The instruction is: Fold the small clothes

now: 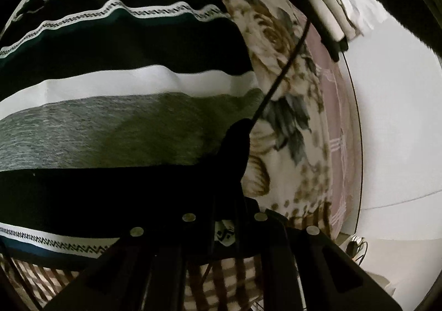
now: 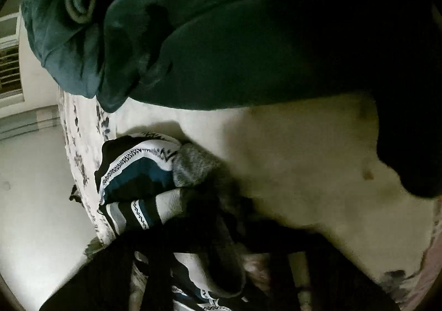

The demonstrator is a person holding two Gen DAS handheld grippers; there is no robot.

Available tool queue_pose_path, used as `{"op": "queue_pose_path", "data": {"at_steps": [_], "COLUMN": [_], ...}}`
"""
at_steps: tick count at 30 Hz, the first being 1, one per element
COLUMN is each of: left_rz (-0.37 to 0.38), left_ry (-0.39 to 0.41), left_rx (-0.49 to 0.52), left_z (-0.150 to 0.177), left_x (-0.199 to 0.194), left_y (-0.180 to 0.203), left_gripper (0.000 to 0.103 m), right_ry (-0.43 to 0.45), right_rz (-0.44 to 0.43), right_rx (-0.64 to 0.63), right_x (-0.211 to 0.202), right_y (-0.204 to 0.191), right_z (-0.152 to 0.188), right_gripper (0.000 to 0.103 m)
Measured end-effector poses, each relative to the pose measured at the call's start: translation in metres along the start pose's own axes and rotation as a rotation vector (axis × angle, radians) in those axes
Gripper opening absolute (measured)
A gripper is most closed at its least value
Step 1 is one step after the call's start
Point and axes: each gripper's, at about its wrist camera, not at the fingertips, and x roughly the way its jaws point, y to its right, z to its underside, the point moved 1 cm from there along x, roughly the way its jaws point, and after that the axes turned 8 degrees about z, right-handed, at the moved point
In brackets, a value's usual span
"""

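Note:
A striped garment (image 1: 124, 106) with black, white, grey and teal bands and zigzag trim fills most of the left wrist view, spread over a floral bedcover (image 1: 279, 68). My left gripper (image 1: 234, 162) is shut on the garment's right edge; its dark fingertips (image 1: 234, 142) pinch the cloth. In the right wrist view the same garment (image 2: 138, 173) is bunched up on the pale bed surface (image 2: 290, 151). My right gripper (image 2: 223, 255) is shut on its dark and grey folds, which drape over the jaws.
A dark teal blanket (image 2: 193, 35) is heaped across the top of the right wrist view. A black cable (image 1: 284, 68) crosses the floral cover. The bed's edge (image 1: 356, 117) drops to a white wall. A checked cloth (image 1: 221, 278) lies below the left gripper.

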Motion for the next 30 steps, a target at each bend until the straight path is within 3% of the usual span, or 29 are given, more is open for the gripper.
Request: {"op": "queue_pose_path", "data": {"at_steps": [8,18,24,30], "left_rz": [0.063,0.090,0.105,0.128], "left_ry": [0.082,0.238,0.302,0.330], "left_rx": [-0.056,-0.258,-0.392,-0.491], "left_z": [-0.002,0.023,0.047,0.071], "left_x": [-0.066,-0.177,-0.215,-0.234], "left_y": [-0.029,-0.124,-0.190,-0.251], "left_gripper": [0.008,0.008,0.007,0.007], "right_ry": [0.128,0.203,0.211,0.206], "right_rz": [0.110,0.256,0.338,0.434], "right_rx": [-0.077,-0.264,-0.360,-0.495], "right_x": [-0.047,-0.088,-0.070,-0.004], "right_y": [-0.053,-0.196,-0.304,-0.422], "right_z": [0.018,0.067,0.102,0.145], "right_gripper": [0.006,0.006,0.006,0.006]}}
